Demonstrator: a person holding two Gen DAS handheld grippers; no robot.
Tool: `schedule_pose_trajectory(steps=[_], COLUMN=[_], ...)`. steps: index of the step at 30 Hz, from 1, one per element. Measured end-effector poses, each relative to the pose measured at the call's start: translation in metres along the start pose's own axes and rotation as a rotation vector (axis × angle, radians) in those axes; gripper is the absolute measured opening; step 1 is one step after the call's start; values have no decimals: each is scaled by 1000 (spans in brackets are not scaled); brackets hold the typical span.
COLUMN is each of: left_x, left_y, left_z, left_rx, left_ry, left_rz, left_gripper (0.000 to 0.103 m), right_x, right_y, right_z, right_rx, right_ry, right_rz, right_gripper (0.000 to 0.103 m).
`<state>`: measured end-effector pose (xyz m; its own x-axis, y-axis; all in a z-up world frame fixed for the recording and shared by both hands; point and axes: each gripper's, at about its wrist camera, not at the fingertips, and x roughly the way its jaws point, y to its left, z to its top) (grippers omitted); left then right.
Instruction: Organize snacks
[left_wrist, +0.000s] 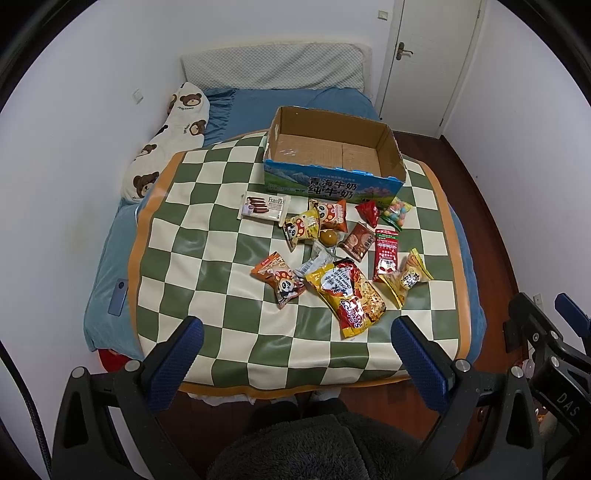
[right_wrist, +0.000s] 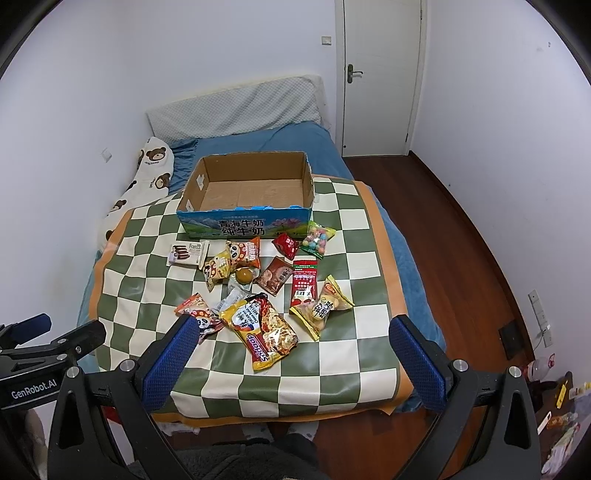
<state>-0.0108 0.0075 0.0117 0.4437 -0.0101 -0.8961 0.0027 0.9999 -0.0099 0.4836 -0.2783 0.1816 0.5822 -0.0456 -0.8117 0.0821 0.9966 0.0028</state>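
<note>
Several snack packets lie on a green-and-white checkered mat (left_wrist: 207, 258) on a bed. An empty cardboard box (left_wrist: 332, 177) with a blue printed front stands at the mat's far side; it also shows in the right wrist view (right_wrist: 243, 229). A large yellow-red noodle bag (left_wrist: 347, 295) (right_wrist: 262, 332) lies nearest. A white Franzz biscuit pack (left_wrist: 264, 207) lies left. My left gripper (left_wrist: 295, 332) is open and empty above the mat's near edge. My right gripper (right_wrist: 291, 332) is open and empty, a little above the near packets.
A bear-print pillow (left_wrist: 166, 147) lies along the left wall. A blue sheet (left_wrist: 107, 266) covers the bed. A white door (right_wrist: 380, 74) and dark wood floor (right_wrist: 461, 240) are to the right. Clutter lies on the floor at far right (right_wrist: 554, 398).
</note>
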Motion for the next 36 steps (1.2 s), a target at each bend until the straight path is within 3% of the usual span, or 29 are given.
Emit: schedule_pose_trajectory(steps=[26, 31, 36], left_x=[0, 1, 21], left_y=[1, 3, 4], left_z=[-6, -15, -3], left_rx=[-5, -24, -41], left_ry=[1, 16, 19], left_rz=[-1, 0, 11], left_gripper=[103, 103, 103], right_x=[-9, -2, 17], right_y=[4, 7, 5], right_z=[0, 5, 9], right_rx=[5, 6, -8], right_ry=[0, 19, 39], right_rz=[17, 29, 43], right_gripper=[103, 103, 103])
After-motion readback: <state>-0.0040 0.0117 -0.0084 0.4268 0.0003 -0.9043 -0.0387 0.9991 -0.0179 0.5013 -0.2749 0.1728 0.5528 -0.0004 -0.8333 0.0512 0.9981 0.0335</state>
